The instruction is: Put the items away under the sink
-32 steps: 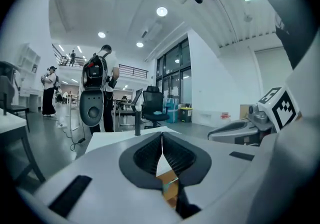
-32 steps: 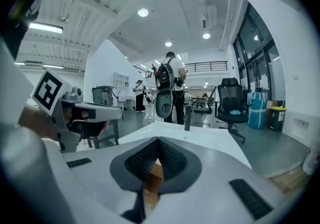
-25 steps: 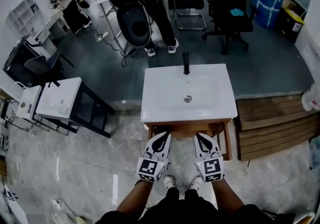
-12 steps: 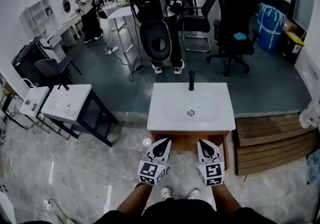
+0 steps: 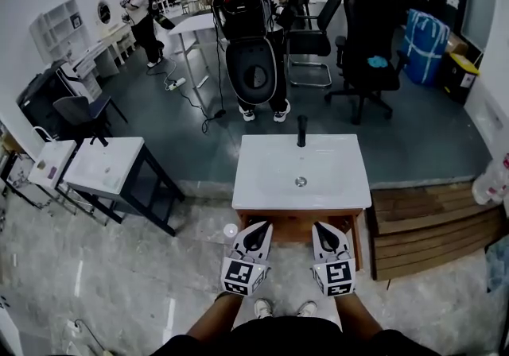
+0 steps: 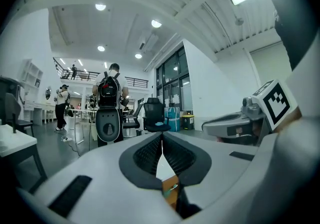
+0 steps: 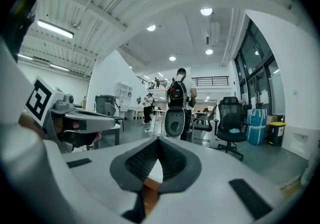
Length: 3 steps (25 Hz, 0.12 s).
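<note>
A white sink point(image 5: 274, 183) with a black tap point(image 5: 301, 130) stands on a wooden cabinet point(image 5: 298, 223) right in front of me. Both grippers are held side by side before the cabinet's front, pointing at it. My left gripper point(image 5: 262, 226) is shut with nothing between its jaws, and its tips point(image 6: 161, 136) meet in the left gripper view. My right gripper point(image 5: 320, 226) is also shut and empty, its tips point(image 7: 159, 141) touching in the right gripper view. The space under the sink is hidden from all views.
A second small white sink table point(image 5: 99, 164) stands to the left. Wooden boards point(image 5: 433, 215) lie to the right, with a white bottle point(image 5: 491, 179) at the edge. A person with a backpack point(image 5: 246, 21) and office chairs point(image 5: 370, 36) are behind the sink.
The head view has lifted and shows more of the room behind the sink. Both grippers have risen a little and remain shut, side by side before the cabinet.
</note>
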Available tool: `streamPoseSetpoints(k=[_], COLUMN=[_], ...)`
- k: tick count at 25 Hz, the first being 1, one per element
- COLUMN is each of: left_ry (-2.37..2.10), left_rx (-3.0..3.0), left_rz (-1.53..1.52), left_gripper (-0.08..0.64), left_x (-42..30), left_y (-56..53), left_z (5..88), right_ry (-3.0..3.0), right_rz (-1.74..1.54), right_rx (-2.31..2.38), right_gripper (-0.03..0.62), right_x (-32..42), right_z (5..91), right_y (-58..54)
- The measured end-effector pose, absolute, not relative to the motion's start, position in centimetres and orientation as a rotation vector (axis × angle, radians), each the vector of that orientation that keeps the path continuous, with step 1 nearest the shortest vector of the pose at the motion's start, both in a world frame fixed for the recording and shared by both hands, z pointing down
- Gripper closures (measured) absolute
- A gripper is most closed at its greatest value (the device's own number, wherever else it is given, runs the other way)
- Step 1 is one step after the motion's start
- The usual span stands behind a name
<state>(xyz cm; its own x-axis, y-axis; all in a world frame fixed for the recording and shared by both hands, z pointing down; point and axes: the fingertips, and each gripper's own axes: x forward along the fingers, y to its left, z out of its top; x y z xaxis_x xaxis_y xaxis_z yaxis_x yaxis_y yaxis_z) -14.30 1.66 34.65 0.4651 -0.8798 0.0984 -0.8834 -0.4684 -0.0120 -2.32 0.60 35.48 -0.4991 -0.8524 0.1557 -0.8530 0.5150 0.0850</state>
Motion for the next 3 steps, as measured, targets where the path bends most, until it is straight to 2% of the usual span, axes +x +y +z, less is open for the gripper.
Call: streamPoseSetpoints(k=[3], left_ry=[-1.596], left_rx=[2.651], left_rz=[0.132], left_gripper=[0.538], left_x=[-13.94], left_y=[1.79], left_z=[34.43], right_ry=[-2.574], right_rz=[0.009], right_rx=[1.473], right_gripper=[0.574], right_x=[-2.03], right_z=[35.39], right_y=[0.76])
